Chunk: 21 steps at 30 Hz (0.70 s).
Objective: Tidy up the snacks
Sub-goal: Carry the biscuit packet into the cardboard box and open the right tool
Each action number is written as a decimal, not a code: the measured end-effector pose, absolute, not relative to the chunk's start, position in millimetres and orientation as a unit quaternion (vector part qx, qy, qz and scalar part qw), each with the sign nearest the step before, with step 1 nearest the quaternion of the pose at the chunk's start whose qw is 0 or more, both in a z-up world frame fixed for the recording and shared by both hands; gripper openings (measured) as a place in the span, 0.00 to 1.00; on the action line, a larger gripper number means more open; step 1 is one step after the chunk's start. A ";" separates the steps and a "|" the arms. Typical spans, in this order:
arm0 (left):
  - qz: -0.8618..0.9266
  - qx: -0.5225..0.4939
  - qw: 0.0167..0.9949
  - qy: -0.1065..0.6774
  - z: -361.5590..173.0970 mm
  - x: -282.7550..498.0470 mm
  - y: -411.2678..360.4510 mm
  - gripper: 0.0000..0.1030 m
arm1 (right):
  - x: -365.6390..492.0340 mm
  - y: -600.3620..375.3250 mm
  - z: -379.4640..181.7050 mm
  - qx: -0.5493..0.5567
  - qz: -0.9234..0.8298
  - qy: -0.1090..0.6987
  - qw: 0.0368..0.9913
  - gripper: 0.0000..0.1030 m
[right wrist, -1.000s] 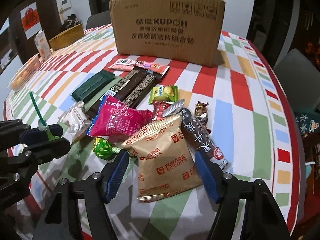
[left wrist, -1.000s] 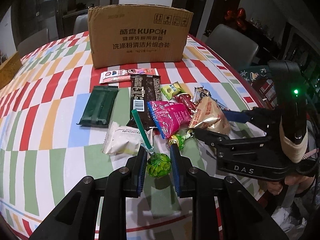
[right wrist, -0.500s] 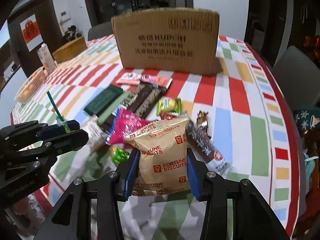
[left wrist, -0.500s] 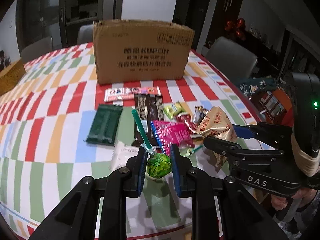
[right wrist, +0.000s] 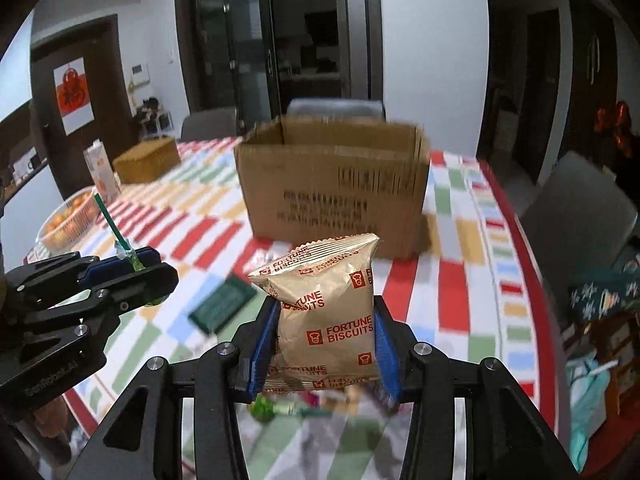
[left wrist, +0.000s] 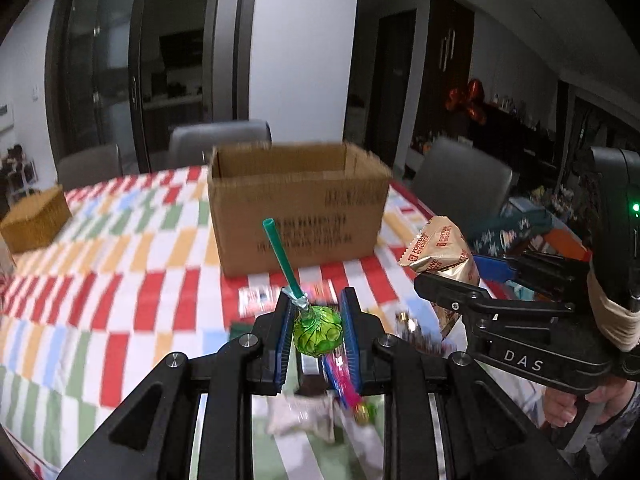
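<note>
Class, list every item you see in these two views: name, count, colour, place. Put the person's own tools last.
Cardboard box: one, brown, open-topped, on tablecloth.
Tablecloth: one, multicolour checks, covering table.
Fortune Biscuits packet: one, gold, lifted in right gripper.
Lollipop: one, green, green stick, in left gripper.
Woven box: one, tan, far left.
Fruit basket: one, white, left edge.
Green packet: one, dark, on tablecloth.
Chairs: several, grey, around table.
Left gripper: black, blue-padded jaws.
Right gripper: same.

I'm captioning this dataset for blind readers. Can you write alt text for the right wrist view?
The right gripper holds a tan Fortune Biscuits packet upright above a checked tablecloth, facing an open cardboard box. At left, the left gripper clamps a green lollipop, stick up.
</note>
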<state>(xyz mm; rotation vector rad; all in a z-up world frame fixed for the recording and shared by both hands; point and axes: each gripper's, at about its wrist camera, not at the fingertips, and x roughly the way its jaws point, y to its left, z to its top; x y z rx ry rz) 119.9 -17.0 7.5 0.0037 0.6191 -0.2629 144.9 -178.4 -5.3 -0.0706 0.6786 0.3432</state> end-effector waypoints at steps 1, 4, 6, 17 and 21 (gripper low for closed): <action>-0.127 0.003 0.947 0.297 13.0 123.2 -16.7 0.23 | 147.8 -177.7 0.8 -0.036 0.168 0.323 0.931 0.44; -0.127 -0.001 0.951 0.282 29.3 137.9 -13.9 0.23 | 159.2 -176.0 19.4 -0.036 0.169 0.304 0.937 0.44; -0.130 -0.002 0.953 0.274 40.3 149.5 -12.8 0.23 | 168.4 -175.1 30.6 -0.035 0.167 0.295 0.940 0.44; -0.148 -0.010 0.948 0.282 77.7 218.7 -10.6 0.23 | 228.2 -174.1 62.0 -0.010 0.158 0.288 0.944 0.44; -0.136 -0.002 0.946 0.294 84.3 250.9 -10.4 0.23 | 255.9 -176.7 68.8 0.004 0.154 0.296 0.943 0.44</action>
